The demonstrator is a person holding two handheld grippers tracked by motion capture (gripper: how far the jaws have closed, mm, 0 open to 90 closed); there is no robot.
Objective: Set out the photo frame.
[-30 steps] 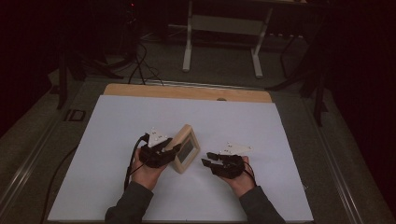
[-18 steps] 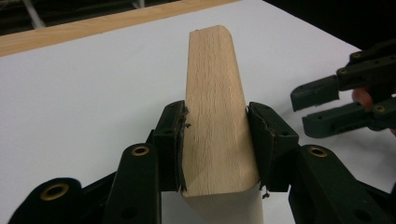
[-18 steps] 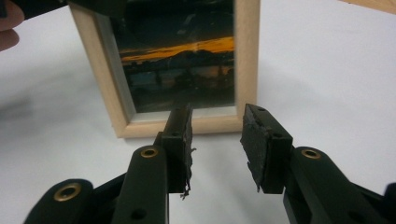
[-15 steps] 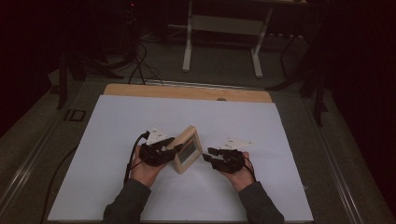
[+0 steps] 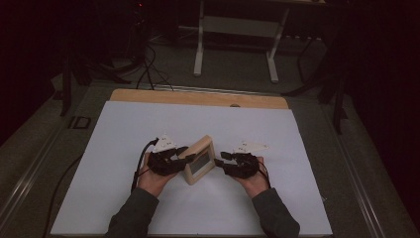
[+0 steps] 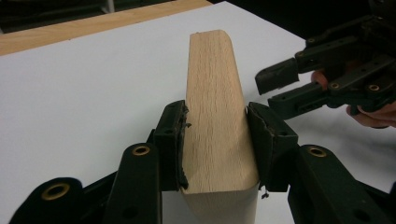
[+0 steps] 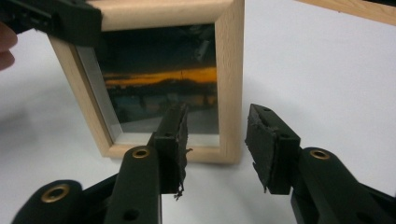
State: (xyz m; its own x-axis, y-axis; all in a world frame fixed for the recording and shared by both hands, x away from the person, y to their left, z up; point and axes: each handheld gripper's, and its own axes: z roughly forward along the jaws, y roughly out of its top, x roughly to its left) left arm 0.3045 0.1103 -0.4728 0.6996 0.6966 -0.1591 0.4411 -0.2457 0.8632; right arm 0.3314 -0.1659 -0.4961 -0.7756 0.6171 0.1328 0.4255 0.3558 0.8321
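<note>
Pale beech-like wood, clamped edge-on between the pads of the left gripper (image 6: 215, 140): the wooden picture frame (image 5: 199, 159), held upright on the white table sheet (image 5: 124, 129), near its front middle. Right gripper (image 7: 215, 135) free of the frame, jaws apart with nothing between the pads, just opened wider; tips just short of the frame's glass side in the high view (image 5: 218, 159). Compared with a second ago: frame turned a little and set more upright, right hand (image 5: 252, 179) drawn slightly nearer to it, left hand (image 5: 151, 178) much where it was.

Hard to make out: the picture behind the glass, dark with an orange band across it in the right gripper view, no more detail readable. Frame's lower end cut off by the bottom edge in the left gripper view; its top left corner covered by the left gripper's jaw in the right gripper view. Back of the frame hidden. Room beyond the table very dark.

Around: bare wooden strip (image 5: 198, 98) along the table's far edge, white trestle legs (image 5: 235, 29) on the floor behind, black cables (image 5: 148, 69) trailing at far left, grey sleeves (image 5: 133, 213) entering from below. Between right gripper and frame, only open sheet.
</note>
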